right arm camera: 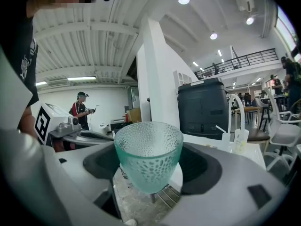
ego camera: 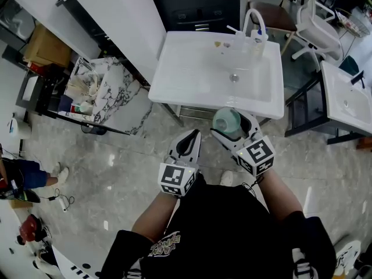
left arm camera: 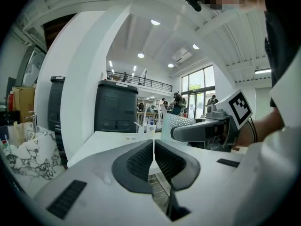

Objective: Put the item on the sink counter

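Note:
A pale green dimpled glass cup [ego camera: 227,121] [right arm camera: 148,155] stands upright between the jaws of my right gripper [ego camera: 231,127] [right arm camera: 149,166], which is shut on it just short of the front rim of the white sink counter [ego camera: 174,74]. The same cup [left arm camera: 176,126] shows in the left gripper view, to the right, above the counter's near edge. My left gripper [ego camera: 187,145] [left arm camera: 154,160] hangs lower and to the left of the right one, jaws shut with nothing between them. The sink basin has a drain [ego camera: 233,78] and a curved faucet [ego camera: 254,22] at the back.
Small bottles [ego camera: 257,39] stand by the faucet at the sink's back edge. A marble-topped shelf unit [ego camera: 107,95] with clutter stands left of the sink. A second white sink [ego camera: 349,100] and a white chair [ego camera: 317,31] are at the right. A dark cabinet [right arm camera: 204,108] is behind the sink.

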Demonstrator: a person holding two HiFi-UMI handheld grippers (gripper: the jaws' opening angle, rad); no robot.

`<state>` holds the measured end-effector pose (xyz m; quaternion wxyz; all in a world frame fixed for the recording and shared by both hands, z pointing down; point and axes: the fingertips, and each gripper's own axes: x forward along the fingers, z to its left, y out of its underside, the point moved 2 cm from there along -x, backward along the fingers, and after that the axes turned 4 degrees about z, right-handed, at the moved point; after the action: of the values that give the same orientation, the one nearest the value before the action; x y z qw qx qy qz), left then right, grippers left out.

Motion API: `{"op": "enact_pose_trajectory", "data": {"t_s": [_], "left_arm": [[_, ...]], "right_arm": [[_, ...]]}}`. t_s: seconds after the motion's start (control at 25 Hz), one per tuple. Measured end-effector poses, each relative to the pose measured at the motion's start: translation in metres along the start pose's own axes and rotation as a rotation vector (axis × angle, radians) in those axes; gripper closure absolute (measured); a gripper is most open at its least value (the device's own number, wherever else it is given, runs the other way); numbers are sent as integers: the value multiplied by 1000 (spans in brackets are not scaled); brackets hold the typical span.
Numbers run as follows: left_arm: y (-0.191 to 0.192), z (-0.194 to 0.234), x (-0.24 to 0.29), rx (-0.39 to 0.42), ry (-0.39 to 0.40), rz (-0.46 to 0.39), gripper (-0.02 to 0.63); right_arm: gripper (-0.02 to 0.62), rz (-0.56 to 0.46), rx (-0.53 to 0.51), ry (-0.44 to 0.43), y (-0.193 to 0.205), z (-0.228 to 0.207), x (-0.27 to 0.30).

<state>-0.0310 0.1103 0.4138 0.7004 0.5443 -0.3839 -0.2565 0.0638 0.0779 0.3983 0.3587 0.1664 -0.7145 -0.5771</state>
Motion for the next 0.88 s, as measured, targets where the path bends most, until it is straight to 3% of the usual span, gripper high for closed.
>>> {"op": "enact_pose_trajectory", "data": {"t_s": [0.88], "left_arm": [[-18,122,8,3,23,3,583]], "right_arm": [[173,9,28,12,-33,8,118]]}}
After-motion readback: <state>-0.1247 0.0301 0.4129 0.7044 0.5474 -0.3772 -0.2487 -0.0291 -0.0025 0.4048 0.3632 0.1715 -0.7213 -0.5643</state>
